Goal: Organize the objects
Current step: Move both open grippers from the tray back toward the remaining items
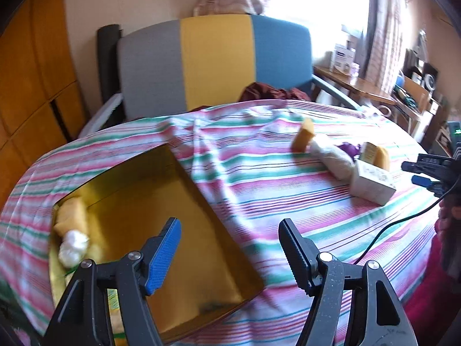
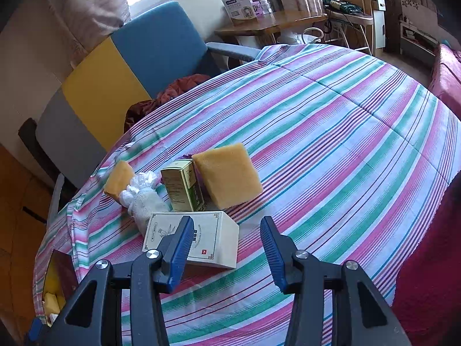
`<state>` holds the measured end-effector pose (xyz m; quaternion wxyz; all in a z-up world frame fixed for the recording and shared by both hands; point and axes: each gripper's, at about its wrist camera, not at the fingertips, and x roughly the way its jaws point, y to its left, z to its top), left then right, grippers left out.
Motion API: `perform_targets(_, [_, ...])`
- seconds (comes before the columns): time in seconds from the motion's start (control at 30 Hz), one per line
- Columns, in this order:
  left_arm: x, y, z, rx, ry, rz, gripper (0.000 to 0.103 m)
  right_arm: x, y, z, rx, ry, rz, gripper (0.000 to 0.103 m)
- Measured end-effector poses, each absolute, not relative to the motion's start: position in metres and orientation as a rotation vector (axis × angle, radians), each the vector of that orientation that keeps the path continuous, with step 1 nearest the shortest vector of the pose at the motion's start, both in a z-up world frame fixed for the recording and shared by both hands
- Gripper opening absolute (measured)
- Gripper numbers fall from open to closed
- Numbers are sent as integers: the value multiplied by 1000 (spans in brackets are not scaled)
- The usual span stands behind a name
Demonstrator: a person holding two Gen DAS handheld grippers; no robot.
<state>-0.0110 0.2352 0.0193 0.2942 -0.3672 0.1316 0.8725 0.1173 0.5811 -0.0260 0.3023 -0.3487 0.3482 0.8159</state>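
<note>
A gold open box (image 1: 173, 201) lies on the striped cloth (image 1: 288, 201); a yellow sponge (image 1: 72, 216) and a white bundle (image 1: 72, 248) sit in its near-left corner. My left gripper (image 1: 230, 230) hangs open over the box's right edge, nothing between its fingers. Farther right lie a small sponge (image 2: 118, 181), a white gauze bag (image 2: 144, 199), a green carton (image 2: 181, 186), a large sponge (image 2: 227, 176) and a white box (image 2: 213, 236). My right gripper (image 2: 227, 225) is open just above the white box, its left finger over the lid, not pressing on it.
A chair with a grey, yellow and blue back (image 1: 216, 57) stands behind the table, a dark red cloth (image 1: 270, 92) on its seat. A wooden side table (image 2: 273, 20) with small boxes is beyond. A black cable (image 1: 403, 222) trails over the cloth. A red cover (image 2: 432, 259) lies at right.
</note>
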Motion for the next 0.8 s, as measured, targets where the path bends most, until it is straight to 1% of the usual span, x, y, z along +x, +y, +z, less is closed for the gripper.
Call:
perform_targets(0.27, [-31, 298, 16, -996, 389, 2247, 71, 121, 587, -30, -952, 986, 2142, 49])
perform_targets(0.53, [-56, 361, 14, -961, 470, 2225, 71, 115, 582, -30, -990, 997, 2182, 49])
perform_targets(0.7, [-81, 405, 6, -981, 466, 2187, 71, 111, 581, -33, -1018, 1027, 2205, 49])
perform_targets(0.77, [-92, 421, 2, -977, 452, 2187, 73, 110, 581, -34, -1029, 1043, 2210, 49])
perform_targets(0.8, [-96, 429, 0, -978, 450, 2185, 77, 110, 582, -35, -1033, 1049, 2212, 49])
